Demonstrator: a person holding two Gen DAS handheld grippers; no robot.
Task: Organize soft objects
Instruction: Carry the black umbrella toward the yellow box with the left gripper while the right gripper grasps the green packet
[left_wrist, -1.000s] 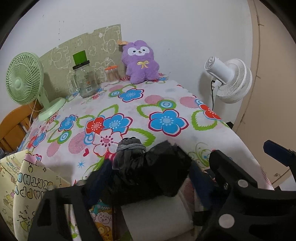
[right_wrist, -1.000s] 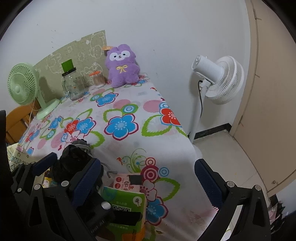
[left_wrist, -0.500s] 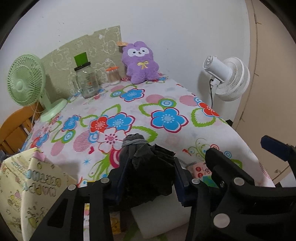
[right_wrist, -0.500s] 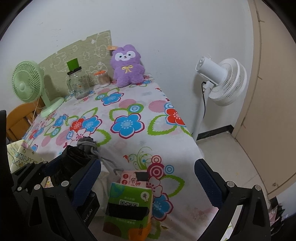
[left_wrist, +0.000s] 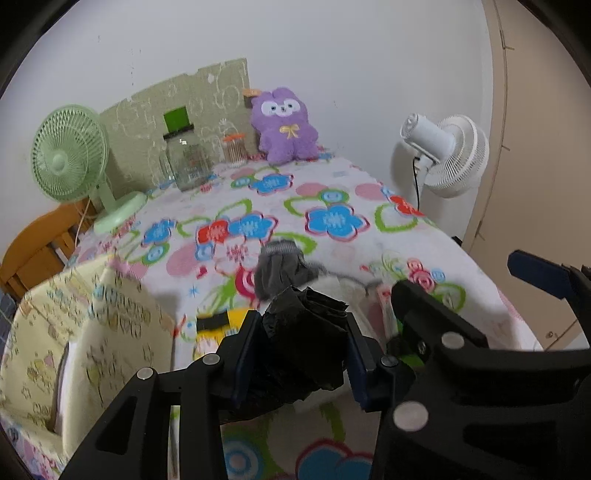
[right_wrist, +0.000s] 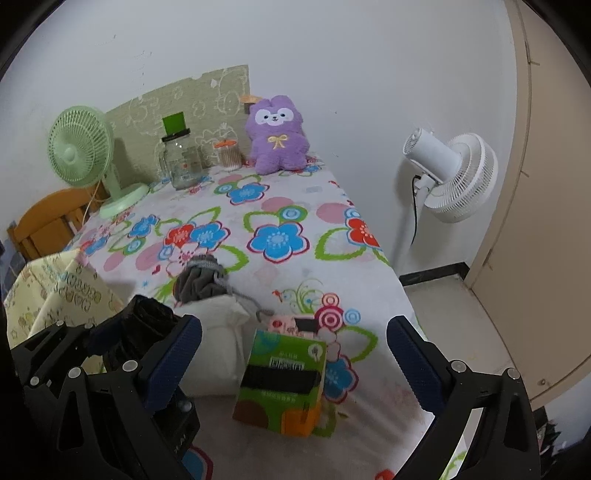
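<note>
My left gripper (left_wrist: 301, 343) is shut on a crumpled black bag (left_wrist: 306, 332), held just above the near edge of the flowered table (left_wrist: 332, 192). The same black bag (right_wrist: 147, 317) shows at the left of the right wrist view. Behind it lie a grey drawstring pouch (left_wrist: 280, 266) and a white soft pack (right_wrist: 214, 339). My right gripper (right_wrist: 294, 325) stands wide open over a green tissue pack (right_wrist: 284, 376), touching nothing; the right gripper (left_wrist: 458, 273) also appears at the right of the left wrist view. A purple plush (left_wrist: 284, 125) sits upright at the far wall.
A yellow gift bag (left_wrist: 74, 332) stands open at the near left. A green desk fan (left_wrist: 70, 162), a glass jar (left_wrist: 188, 162) and a small jar (left_wrist: 234, 149) line the back. A white floor fan (right_wrist: 450, 173) stands right of the table; a wooden chair (right_wrist: 48, 221) at left.
My left gripper's jaws closed onto the black bag and drew it back from the pouch and white pack. Both grippers pulled back toward the near edge; the tissue pack came into fuller view.
</note>
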